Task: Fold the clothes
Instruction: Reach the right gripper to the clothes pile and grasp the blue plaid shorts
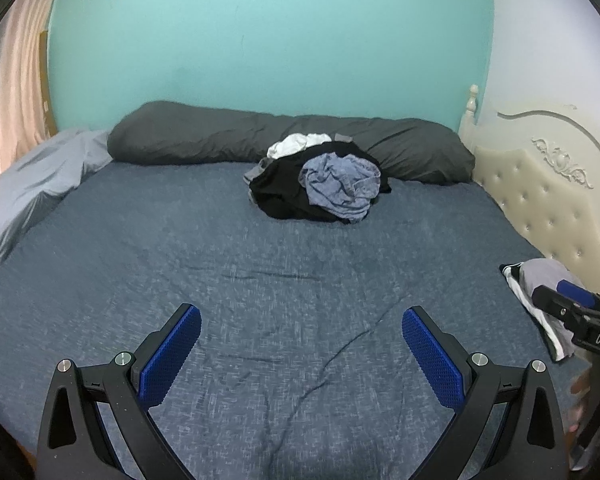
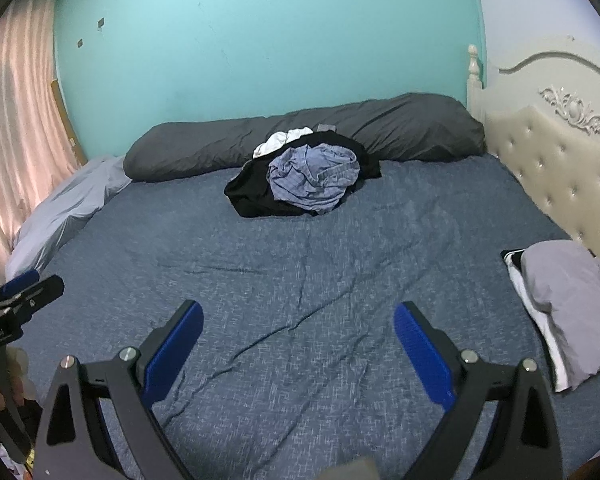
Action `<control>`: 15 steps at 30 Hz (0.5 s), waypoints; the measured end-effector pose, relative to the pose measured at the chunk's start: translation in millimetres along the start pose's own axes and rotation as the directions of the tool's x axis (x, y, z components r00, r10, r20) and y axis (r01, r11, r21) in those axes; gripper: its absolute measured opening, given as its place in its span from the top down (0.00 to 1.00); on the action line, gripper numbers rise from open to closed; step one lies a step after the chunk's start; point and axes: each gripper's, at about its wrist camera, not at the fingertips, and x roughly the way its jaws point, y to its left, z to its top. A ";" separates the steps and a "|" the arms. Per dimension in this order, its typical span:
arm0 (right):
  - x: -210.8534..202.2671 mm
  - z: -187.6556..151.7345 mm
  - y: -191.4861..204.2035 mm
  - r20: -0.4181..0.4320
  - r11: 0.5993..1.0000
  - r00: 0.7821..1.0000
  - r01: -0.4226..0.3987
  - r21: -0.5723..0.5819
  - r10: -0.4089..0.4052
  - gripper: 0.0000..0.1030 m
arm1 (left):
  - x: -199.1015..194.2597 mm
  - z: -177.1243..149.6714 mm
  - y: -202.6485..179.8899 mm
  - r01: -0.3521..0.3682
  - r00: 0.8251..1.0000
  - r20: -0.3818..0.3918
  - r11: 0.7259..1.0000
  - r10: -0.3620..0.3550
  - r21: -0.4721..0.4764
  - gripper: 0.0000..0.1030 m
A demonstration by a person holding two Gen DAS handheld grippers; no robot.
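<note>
Clothes pile (image 1: pixel 320 180): unfolded heap, blue-grey garment (image 2: pixel 314 178) on top of black ones, at the far side of the bed (image 1: pixel 260 280) against the dark bolster (image 1: pixel 204 132).
Folded stack (image 2: pixel 568 308): near the headboard, at the bed's right edge.
Left claw (image 1: pixel 301 354): jaws wide apart, empty, above bare sheet.
Right claw (image 2: pixel 298 350): jaws wide apart, empty.
Step in hand: likely reaching for the heap.
Technique: pinch only the top garment at an edge, lift clear, spread flat on the bare sheet.
</note>
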 end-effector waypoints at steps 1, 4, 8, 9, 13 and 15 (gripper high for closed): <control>11.1 2.1 -1.8 -0.008 1.000 1.000 0.002 0.003 -0.002 0.06 | 7.5 -0.4 2.0 0.001 1.000 -0.007 1.000 -0.001 -0.004 0.00; 40.0 8.4 -5.3 -0.030 1.000 1.000 0.004 0.005 -0.004 0.06 | 34.0 -0.2 11.8 0.001 1.000 -0.024 1.000 -0.001 -0.026 0.00; 81.7 17.3 -8.2 -0.044 1.000 0.999 0.003 0.002 -0.003 0.06 | 73.8 1.5 29.0 0.009 0.999 -0.043 0.997 -0.012 -0.070 0.00; 89.2 19.0 -9.5 -0.049 1.000 0.999 0.001 0.006 0.000 0.06 | 84.9 2.2 34.2 0.009 0.999 -0.044 0.997 -0.012 -0.082 0.00; 137.4 32.0 -16.7 -0.066 0.999 0.998 -0.014 0.039 0.016 0.06 | 130.4 0.9 57.0 0.005 0.998 -0.061 0.990 -0.014 -0.143 0.00; 159.5 38.6 -18.1 -0.070 0.999 0.997 -0.013 0.044 0.016 0.06 | 155.3 -1.1 68.3 0.002 0.997 -0.080 0.984 -0.017 -0.177 0.00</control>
